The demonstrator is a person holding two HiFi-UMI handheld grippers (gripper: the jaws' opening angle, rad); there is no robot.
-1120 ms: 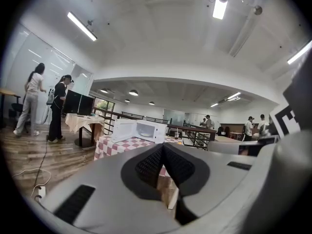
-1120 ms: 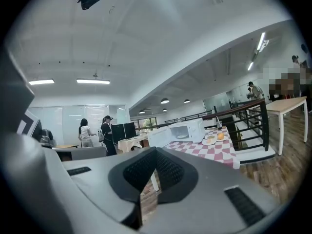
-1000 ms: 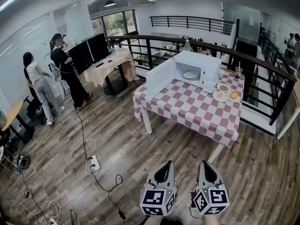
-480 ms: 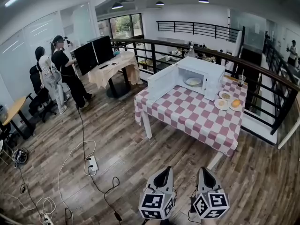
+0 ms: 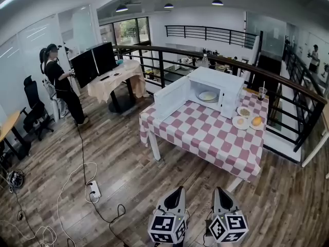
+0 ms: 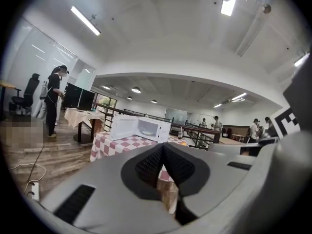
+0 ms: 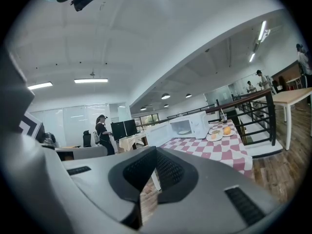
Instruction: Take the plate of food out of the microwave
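- The left gripper (image 5: 178, 190) and right gripper (image 5: 219, 190) are hovering empty, jaws pressed together, well apart from the checked table (image 5: 205, 135).
- A plate of food (image 5: 208, 95) is sitting inside the open microwave (image 5: 217, 76).

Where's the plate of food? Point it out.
Head view, upper right of centre: the plate sits inside the open microwave on the checkered table.

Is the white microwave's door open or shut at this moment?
Open: the door of the white microwave stands swung out sideways, and a pale plate shows inside.
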